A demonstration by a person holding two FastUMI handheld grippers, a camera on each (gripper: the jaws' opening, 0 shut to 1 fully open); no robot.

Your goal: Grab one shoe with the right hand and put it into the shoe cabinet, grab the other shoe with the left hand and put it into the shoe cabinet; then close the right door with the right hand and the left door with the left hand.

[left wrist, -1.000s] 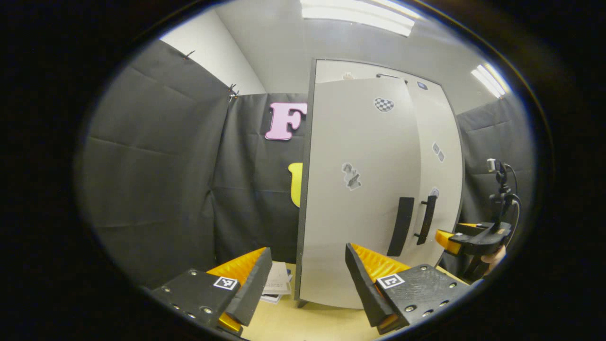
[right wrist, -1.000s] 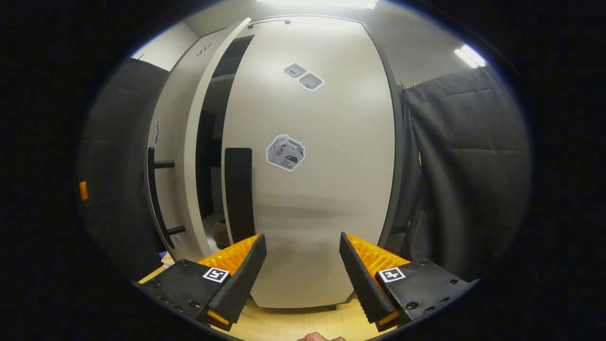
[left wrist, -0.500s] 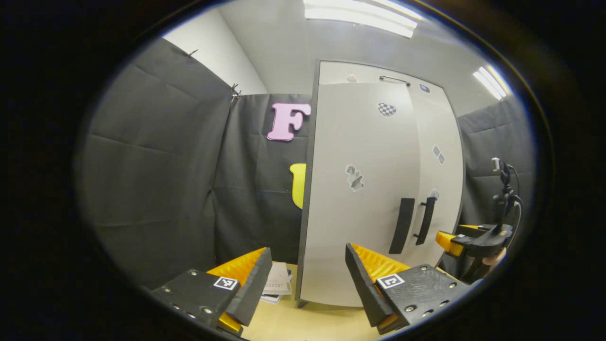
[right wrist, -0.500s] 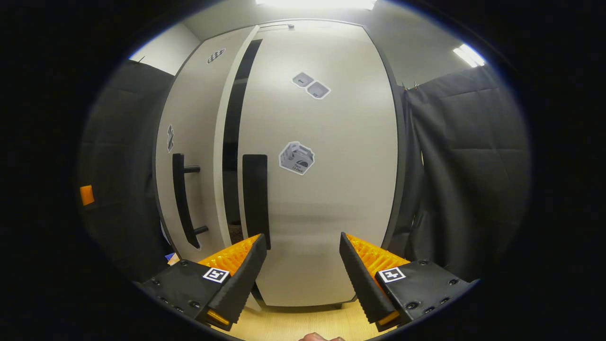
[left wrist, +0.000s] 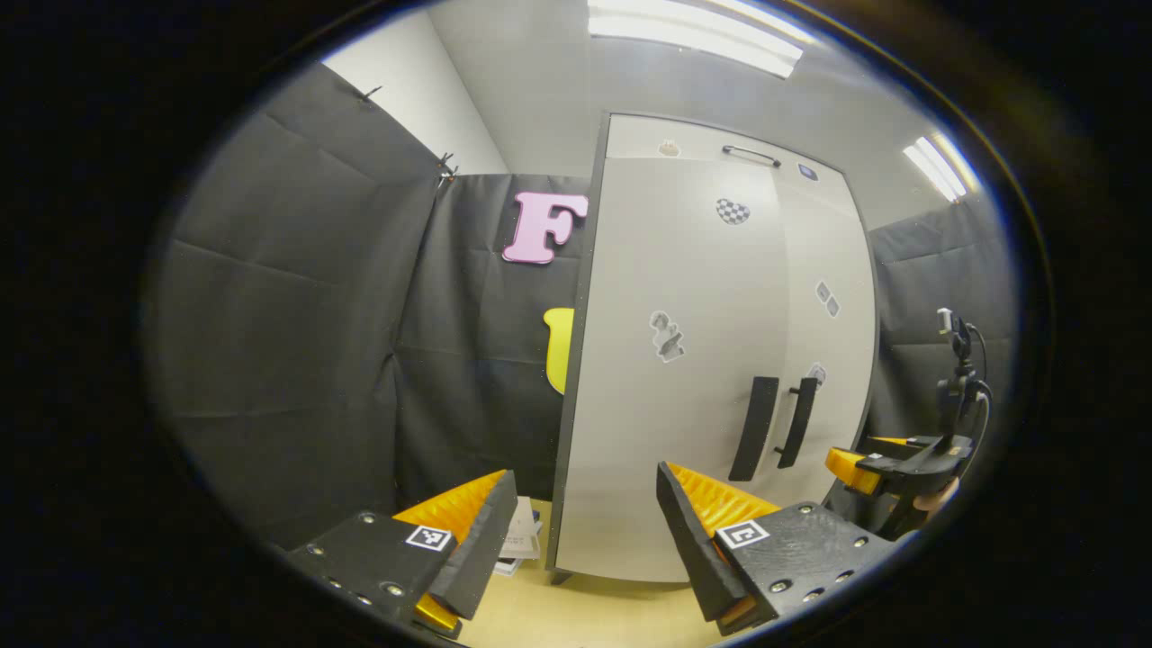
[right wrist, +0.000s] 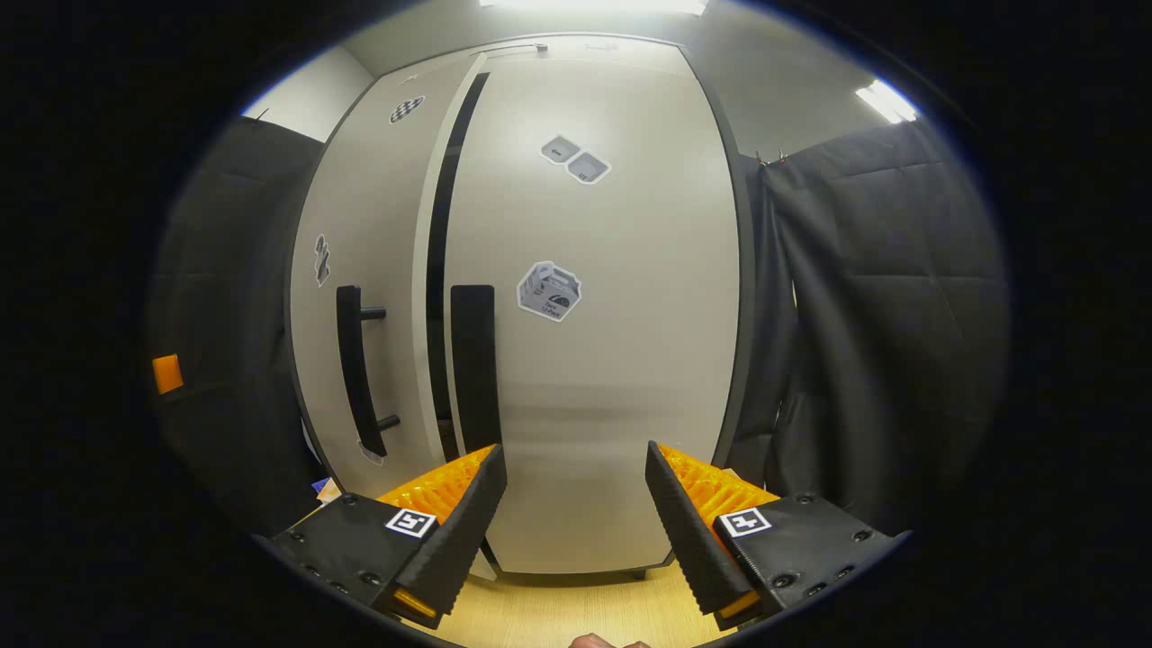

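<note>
Step in hand, by judgement: closing doors. Shoe cabinet [right wrist: 576, 360]: dark slit left between left door [right wrist: 369, 270] and right door [right wrist: 621, 378]. Left gripper [left wrist: 585, 531], right gripper [right wrist: 576, 513]: fingers apart, empty. Next: final push on doors.

The cabinet's inside [right wrist: 438, 270] shows as a thin dark slit between the two doors in the right gripper view; nothing within can be made out, so the shoes are hidden. In the left gripper view the left door [left wrist: 670, 360] covers that gap, and whether it meets the right door [left wrist: 828, 342] cannot be told. The stickers [right wrist: 549, 291] on the doors are too small to read. Papers [left wrist: 524, 538] on the counter sit half behind a finger and the cabinet's edge. The right gripper [left wrist: 886, 461] is far off at the rim, its jaws unclear. A hand [right wrist: 601, 641] is cut off by the lower edge.
</note>
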